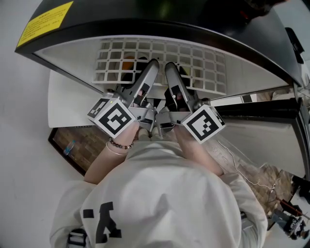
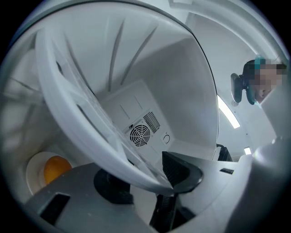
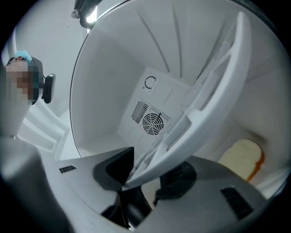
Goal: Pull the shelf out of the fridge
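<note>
Both grippers clamping the fridge shelf's front rim
The fingers of the left gripper (image 2: 148, 175) and right gripper (image 3: 146, 175) are pinching the white grid shelf (image 1: 193, 63), which is sitting inside the fridge (image 1: 145, 24). Beneath it, something orange (image 2: 55, 167) is lying on a white plate (image 2: 32, 169). The yellow label (image 1: 46, 22) is too small to read.

I can read nothing: the yellow label (image 1: 45, 22) on the fridge (image 1: 160, 12) bears print too small, and the shirt (image 1: 164, 193) shows only broken black marks.
</note>
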`<state>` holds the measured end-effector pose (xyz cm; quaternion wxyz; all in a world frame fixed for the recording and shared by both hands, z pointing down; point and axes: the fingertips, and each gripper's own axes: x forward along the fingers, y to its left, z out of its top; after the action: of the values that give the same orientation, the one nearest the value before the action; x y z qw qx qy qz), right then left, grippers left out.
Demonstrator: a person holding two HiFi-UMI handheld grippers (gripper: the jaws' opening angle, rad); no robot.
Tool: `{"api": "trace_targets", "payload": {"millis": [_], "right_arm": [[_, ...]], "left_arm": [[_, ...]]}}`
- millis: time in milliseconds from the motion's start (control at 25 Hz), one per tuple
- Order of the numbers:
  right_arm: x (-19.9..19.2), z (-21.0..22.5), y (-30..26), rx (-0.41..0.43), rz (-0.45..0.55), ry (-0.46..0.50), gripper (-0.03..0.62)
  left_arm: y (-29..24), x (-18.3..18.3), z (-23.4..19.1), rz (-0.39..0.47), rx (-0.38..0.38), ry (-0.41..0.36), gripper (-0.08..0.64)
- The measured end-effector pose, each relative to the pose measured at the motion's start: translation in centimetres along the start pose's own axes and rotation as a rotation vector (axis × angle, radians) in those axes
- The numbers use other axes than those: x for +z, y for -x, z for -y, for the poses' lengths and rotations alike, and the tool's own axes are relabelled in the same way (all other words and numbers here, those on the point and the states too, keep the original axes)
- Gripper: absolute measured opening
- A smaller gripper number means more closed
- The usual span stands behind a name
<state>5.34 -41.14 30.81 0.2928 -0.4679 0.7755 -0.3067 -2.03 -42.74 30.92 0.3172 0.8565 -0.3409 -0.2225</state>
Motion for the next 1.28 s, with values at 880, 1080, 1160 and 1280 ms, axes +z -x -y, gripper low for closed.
{"api": "trace_targets", "payload": {"millis": [880, 1080, 1160, 1280], "right_arm": [[-0.8, -0.3, 1.7, -0.023, 0.005, -0.004, 0.164], [-1.1, -0.7, 2.8, -0.023, 0.018, -0.001, 0.164], [-1.3, -0.6, 3.1, -0.033, 0.026, -0.008, 0.164], [-1.4, -0.9, 3.4, -0.017, 0.031, -0.012, 0.163]], "left_arm": [[1.5, -0.7, 0.7, -0.001, -0.022, 0.022, 0.192], [2.4, -1.1, 1.2, -0.005, -0.036, 0.021, 0.191], [2.7, -1.2, 1.3, -0.009, -0.043, 0.020, 0.191], [3.1, -1.3, 1.5, -0.006, -0.047, 0.022, 0.191]]}}
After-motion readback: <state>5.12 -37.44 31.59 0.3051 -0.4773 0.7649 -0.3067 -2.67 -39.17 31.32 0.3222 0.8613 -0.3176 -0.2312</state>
